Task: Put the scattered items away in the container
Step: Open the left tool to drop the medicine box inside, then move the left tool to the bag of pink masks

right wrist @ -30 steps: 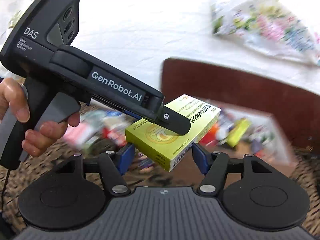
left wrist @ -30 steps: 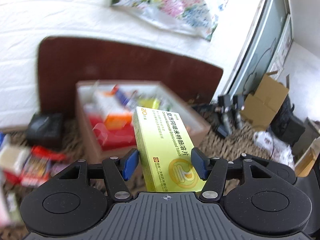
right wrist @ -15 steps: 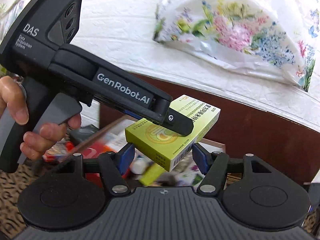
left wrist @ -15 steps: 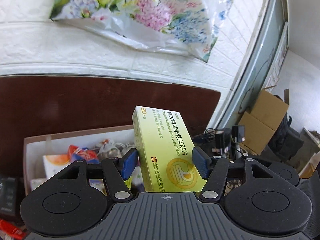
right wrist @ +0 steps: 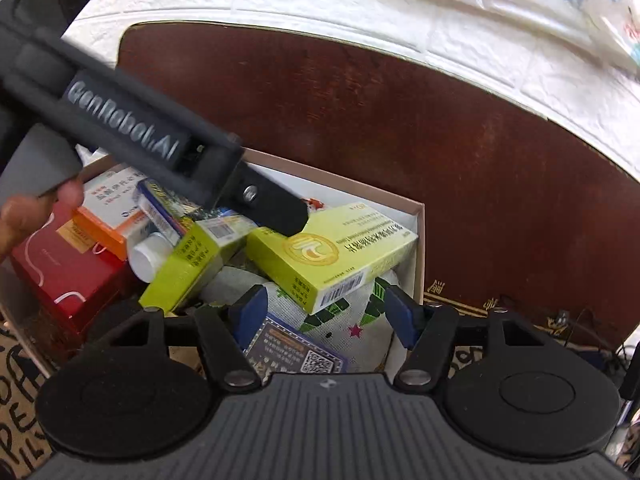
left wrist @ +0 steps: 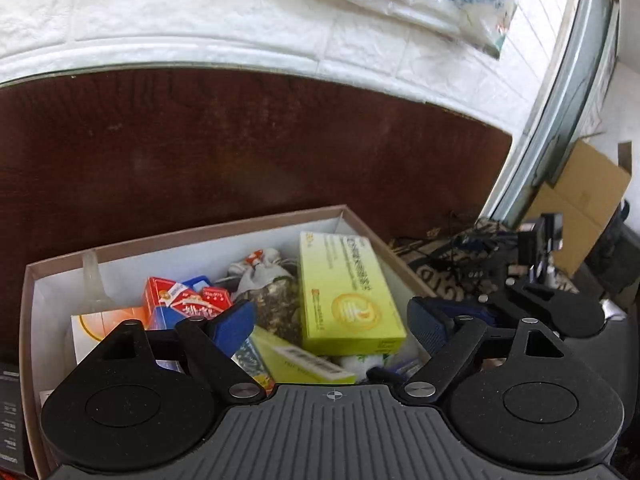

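Observation:
The yellow-green medicine box point(left wrist: 344, 296) lies free on the pile inside the cardboard box point(left wrist: 192, 236), near its right wall. It also shows in the right wrist view point(right wrist: 332, 252). My left gripper point(left wrist: 332, 320) is open and empty just above the pile, its blue pads wide apart. In the right wrist view its dark finger tip point(right wrist: 276, 208) hangs over the medicine box. My right gripper point(right wrist: 322, 312) is open and empty above the container's point(right wrist: 416, 216) near right corner.
The container holds several items: a red box point(right wrist: 60, 264), an orange-and-white box point(right wrist: 108, 208), a second green box point(right wrist: 192, 260), a white bottle point(right wrist: 148, 254), cloth pouches point(right wrist: 340, 320). A dark wooden panel point(left wrist: 240, 152) stands behind it. Cables and cardboard point(left wrist: 580, 196) lie at the right.
My left gripper has moved down over the container, opened and let go of the yellow-green medicine box, which now rests on the pile. The right gripper has come closer over the container.

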The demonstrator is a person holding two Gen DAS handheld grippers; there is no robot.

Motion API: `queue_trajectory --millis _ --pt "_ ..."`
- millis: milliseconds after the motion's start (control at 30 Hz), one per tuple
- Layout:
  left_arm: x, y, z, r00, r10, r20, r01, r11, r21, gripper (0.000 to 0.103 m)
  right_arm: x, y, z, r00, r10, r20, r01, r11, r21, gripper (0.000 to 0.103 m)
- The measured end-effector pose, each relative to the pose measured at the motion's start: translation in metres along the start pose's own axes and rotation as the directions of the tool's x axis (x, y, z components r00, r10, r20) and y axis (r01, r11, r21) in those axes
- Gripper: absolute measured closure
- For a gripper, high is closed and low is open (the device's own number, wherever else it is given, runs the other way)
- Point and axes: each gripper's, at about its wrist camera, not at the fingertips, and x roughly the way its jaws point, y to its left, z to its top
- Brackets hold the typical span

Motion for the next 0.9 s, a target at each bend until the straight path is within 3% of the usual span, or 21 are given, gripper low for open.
queue_trajectory --millis 200,300,367,467,667,900 --pt "-0.008 -0.005 -0.006 1.000 -0.011 0.001 0.011 1.000 -0.015 0.009 -0.004 0.010 0.006 1.000 -0.004 0.014 0.004 1.000 -0.012 0.040" --pt "-0.029 -0.007 -0.014 1.000 -0.004 0.023 0.005 1.000 -0.023 0.007 -0.018 0.013 0.013 0.999 -0.038 0.025 0.038 0.999 -0.010 0.036" --pt "-0.049 -0.008 -0.026 0.998 -0.011 0.057 0.015 0.998 -0.061 0.004 -0.040 0.016 0.012 0.996 -0.082 0.044 0.081 0.997 0.020 0.019" --pt "-0.084 -0.009 -0.053 0.993 -0.041 0.114 0.056 0.989 -0.140 0.001 -0.078 0.019 0.006 0.990 -0.101 0.096 0.093 0.992 0.083 0.008" --pt "-0.153 -0.006 -0.117 0.988 -0.058 0.140 0.089 0.969 -0.232 0.000 -0.137 0.053 -0.012 0.987 -0.011 0.163 -0.006 0.995 0.100 0.003" --pt "-0.222 0.019 -0.204 0.995 0.026 0.096 -0.001 0.967 -0.254 0.000 -0.145 0.167 -0.034 0.979 0.159 0.128 -0.157 0.987 -0.023 0.003"
